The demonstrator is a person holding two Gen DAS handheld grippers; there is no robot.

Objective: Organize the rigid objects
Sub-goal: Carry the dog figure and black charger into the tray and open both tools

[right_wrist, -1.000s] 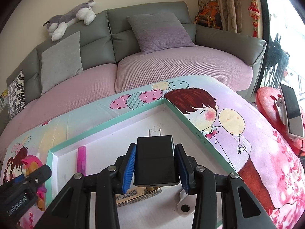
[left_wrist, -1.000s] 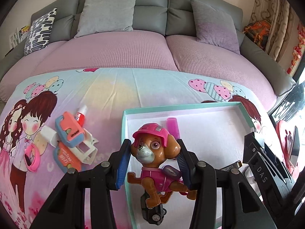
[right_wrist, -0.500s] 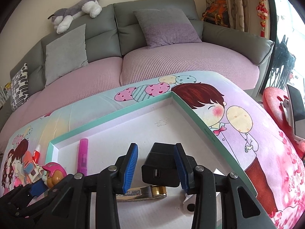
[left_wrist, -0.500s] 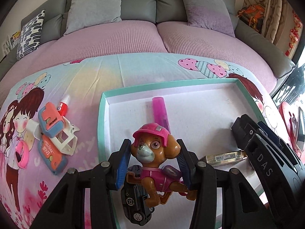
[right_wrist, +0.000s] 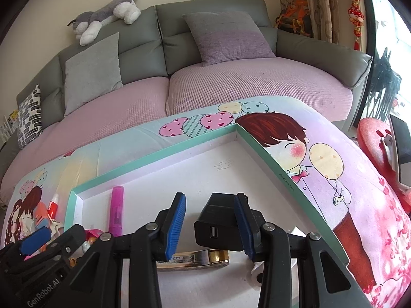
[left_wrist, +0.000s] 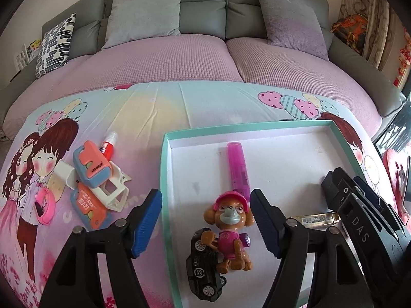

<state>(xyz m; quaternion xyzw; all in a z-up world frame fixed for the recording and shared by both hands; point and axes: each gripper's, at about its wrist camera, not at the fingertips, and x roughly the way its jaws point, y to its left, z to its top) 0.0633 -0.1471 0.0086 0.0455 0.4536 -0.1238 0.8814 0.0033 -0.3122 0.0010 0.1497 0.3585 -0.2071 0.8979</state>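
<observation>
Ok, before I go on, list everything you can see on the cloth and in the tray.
tray: 1, teal rim, white inside, on printed cloth
highlighter: 1, pink, in tray
dog toy: 1, brown and pink, in tray, against toy car
toy car: 1, black, in tray
charger: 1, black, in tray
flat bar: 1, gold, in tray
orange-blue items: 2, left of tray
glue bottle: 1, red-white, left of tray
left hand-held gripper: jaws just opened, dog toy between, untouched
right hand-held gripper: open, charger between

Soft daylight, sharp focus, fisheye-warped dark corners
</observation>
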